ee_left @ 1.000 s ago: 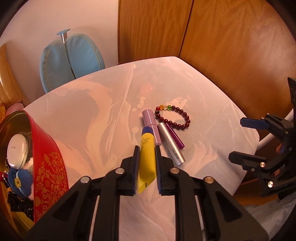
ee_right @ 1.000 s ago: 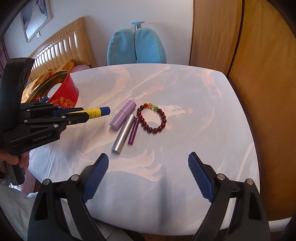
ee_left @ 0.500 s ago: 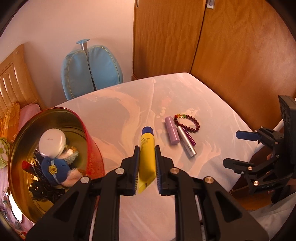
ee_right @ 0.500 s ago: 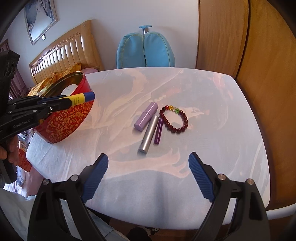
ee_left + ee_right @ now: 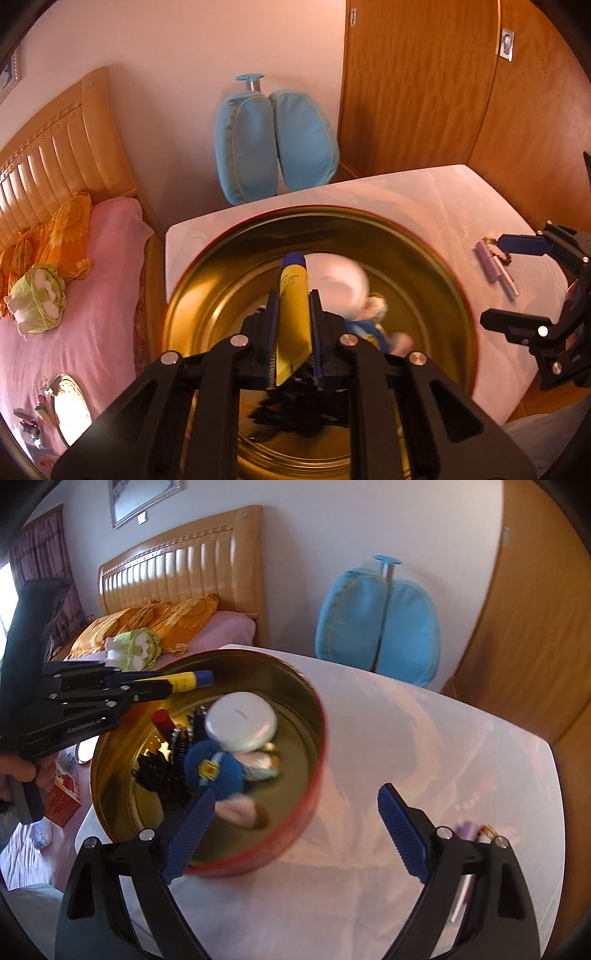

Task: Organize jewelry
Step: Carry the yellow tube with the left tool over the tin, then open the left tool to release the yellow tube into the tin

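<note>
Legible marking: white lettering "GenRoboLA…", cut off at its end, on the black body of the left gripper [image 5: 168, 686]. Print on the yellow tube [image 5: 293, 314] is unreadable.

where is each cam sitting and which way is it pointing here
Left wrist: on the left gripper, angled down into the red tin; shows its own fingers clamped on the yellow tube, plus the right gripper at the right edge.
Right wrist: on the right gripper, angled down over the table; shows its own open fingers, plus the left gripper and a hand at the left.
Shared: tin, tube, blue cushion, bed.
</note>
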`<action>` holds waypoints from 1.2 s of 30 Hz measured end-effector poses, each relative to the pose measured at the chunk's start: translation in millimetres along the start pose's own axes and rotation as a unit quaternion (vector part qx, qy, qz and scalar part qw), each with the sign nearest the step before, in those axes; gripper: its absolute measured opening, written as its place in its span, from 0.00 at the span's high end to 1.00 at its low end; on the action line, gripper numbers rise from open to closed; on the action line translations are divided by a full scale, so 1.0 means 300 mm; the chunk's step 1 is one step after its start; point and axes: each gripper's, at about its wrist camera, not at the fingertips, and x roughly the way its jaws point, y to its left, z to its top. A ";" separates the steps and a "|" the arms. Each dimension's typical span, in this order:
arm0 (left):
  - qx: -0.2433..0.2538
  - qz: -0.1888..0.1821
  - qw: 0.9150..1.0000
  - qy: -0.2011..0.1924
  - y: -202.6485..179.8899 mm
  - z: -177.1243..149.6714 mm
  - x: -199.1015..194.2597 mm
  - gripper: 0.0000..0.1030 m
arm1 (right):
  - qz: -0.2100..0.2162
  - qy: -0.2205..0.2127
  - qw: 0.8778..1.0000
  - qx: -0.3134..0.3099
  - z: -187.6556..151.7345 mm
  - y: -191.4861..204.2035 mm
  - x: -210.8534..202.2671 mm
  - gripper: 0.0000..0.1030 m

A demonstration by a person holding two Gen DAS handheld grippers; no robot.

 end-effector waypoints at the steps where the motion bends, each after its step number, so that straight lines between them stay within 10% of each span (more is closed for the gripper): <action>1: 0.005 0.001 1.000 0.007 0.032 -0.002 0.023 0.84 | 0.005 0.006 1.000 -0.015 0.023 0.045 0.033 0.12; 13: 0.002 -0.052 0.997 0.049 0.142 -0.038 0.176 0.82 | -0.023 0.078 0.996 -0.020 0.067 0.200 0.193 0.11; 16: -0.001 -0.049 0.998 0.044 0.154 -0.041 0.176 0.51 | -0.033 0.078 0.996 -0.014 0.058 0.198 0.178 0.11; 23: 0.004 -0.055 0.998 0.034 0.130 -0.038 0.143 0.50 | -0.045 0.072 0.996 0.004 0.027 0.180 0.138 0.10; 29: -0.010 -0.056 0.998 0.025 0.101 -0.026 0.092 0.20 | -0.058 0.059 0.996 0.025 -0.007 0.147 0.086 0.09; 36: 0.019 -0.072 0.997 -0.009 0.032 -0.003 0.033 0.09 | -0.078 0.046 0.994 0.066 -0.074 0.096 0.015 0.06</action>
